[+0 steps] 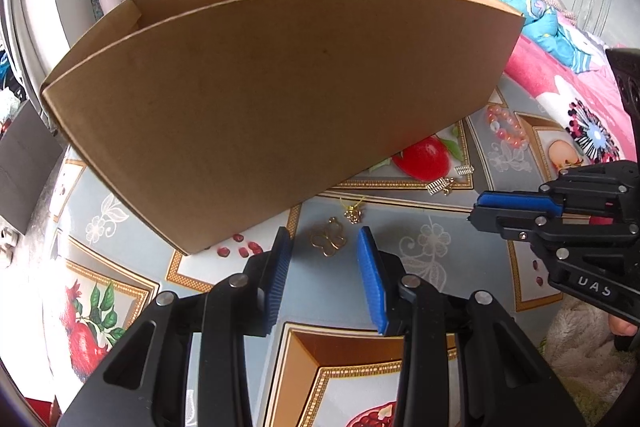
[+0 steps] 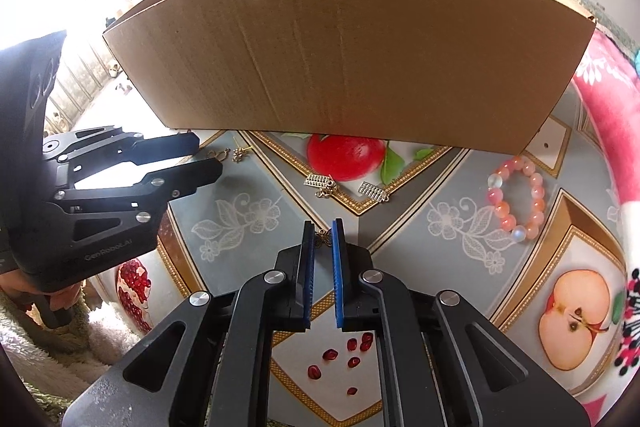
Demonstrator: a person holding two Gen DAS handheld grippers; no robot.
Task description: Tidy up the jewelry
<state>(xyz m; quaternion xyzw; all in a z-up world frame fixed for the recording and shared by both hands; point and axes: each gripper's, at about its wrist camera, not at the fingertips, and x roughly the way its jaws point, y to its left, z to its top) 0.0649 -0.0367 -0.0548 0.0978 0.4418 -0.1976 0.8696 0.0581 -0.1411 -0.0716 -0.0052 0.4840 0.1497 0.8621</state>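
Observation:
My left gripper (image 1: 324, 233) stands open just above the table. A gold butterfly-outline pendant (image 1: 330, 245) lies on the cloth between its blue pads, which do not touch it. Just beyond lies a small gold flower charm (image 1: 354, 215). My right gripper (image 2: 323, 227) has its pads pinched on a tiny bronze butterfly charm (image 2: 323, 235) at the tips. In the left wrist view the right gripper (image 1: 476, 207) looks shut. Two silver comb-shaped earrings (image 2: 319, 183) (image 2: 374, 191) and a pink bead bracelet (image 2: 516, 199) lie on the table.
A tall open cardboard box (image 1: 280, 75) stands right behind the jewelry and fills the back. The fruit-print tablecloth (image 2: 256, 215) covers the table. A pink blanket (image 1: 560, 83) lies to the right. A hand (image 2: 60, 299) holds the left gripper (image 2: 210, 157).

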